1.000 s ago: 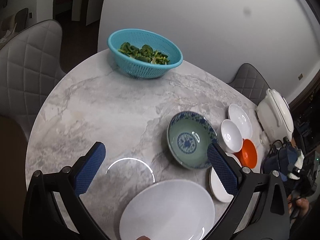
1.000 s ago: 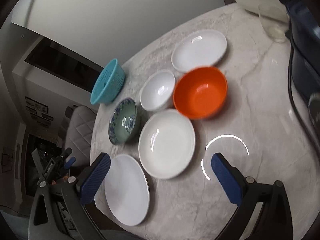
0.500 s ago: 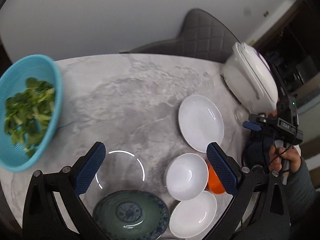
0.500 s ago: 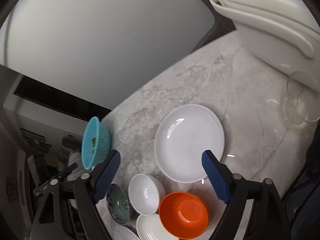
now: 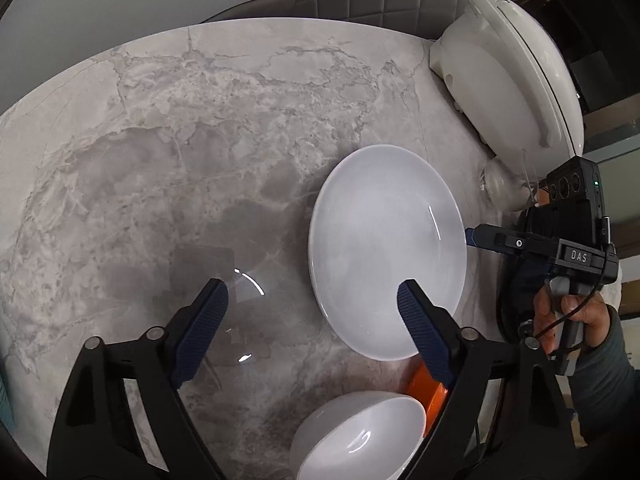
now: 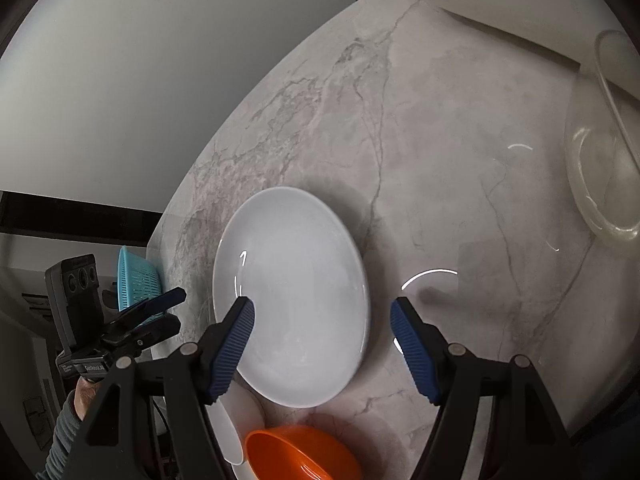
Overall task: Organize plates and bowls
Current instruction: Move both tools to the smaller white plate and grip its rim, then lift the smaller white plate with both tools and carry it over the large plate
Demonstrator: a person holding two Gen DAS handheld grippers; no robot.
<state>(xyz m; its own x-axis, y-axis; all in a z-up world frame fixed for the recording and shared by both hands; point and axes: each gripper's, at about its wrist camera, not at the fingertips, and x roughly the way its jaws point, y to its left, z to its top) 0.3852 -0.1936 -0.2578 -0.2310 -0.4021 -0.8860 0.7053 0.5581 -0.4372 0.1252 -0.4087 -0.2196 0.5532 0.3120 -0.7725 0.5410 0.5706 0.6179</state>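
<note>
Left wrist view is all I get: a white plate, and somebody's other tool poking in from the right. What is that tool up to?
Observer: That is the right gripper. Its jaws are open and have just been closing. The white plate has its rim between them, and it is not gripped.
Operator: Is there anything on the table I can't see at all?
Observer: Yes, a teal colander shows at the left, by the edge of the table.
</note>
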